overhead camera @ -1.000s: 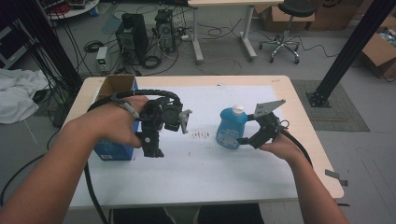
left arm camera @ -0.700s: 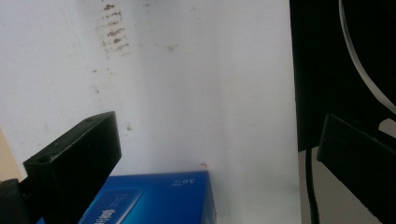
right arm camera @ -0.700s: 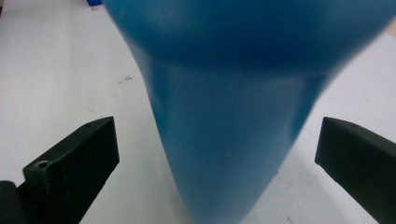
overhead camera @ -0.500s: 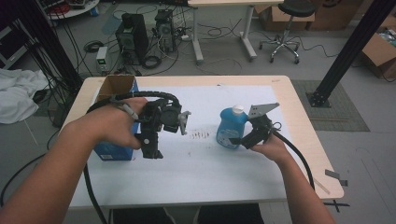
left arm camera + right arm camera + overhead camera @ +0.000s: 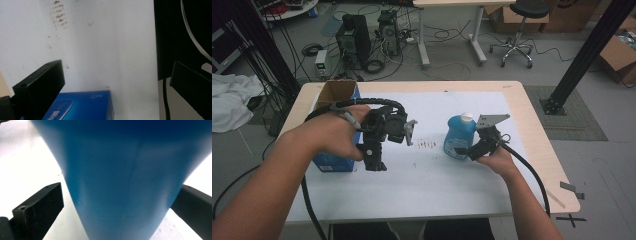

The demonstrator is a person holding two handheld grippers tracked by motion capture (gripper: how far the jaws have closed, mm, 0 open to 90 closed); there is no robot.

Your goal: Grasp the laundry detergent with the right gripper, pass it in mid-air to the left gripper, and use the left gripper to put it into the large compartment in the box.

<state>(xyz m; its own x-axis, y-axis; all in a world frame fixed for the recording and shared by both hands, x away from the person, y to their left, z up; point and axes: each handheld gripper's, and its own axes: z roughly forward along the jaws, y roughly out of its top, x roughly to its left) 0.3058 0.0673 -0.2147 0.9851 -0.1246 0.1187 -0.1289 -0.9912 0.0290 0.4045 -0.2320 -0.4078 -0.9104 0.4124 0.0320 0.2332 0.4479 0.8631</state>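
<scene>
Box (image 5: 82,106) print blurred, unreadable; bottle (image 5: 459,136) label too small.

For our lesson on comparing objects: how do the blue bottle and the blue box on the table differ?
The bottle is rounded with a white cap; the box is rectangular with an open brown top. The bottle stands between the right gripper's fingers; the box sits beside the left gripper, ungripped. Both are blue and rest on the white sheet.

A blue bottle (image 5: 458,136) with a white cap (image 5: 467,117) is seen on a white sheet (image 5: 432,175), which is marked by dark speckles (image 5: 428,145); a blue box (image 5: 334,160) bears white lettering.
</scene>
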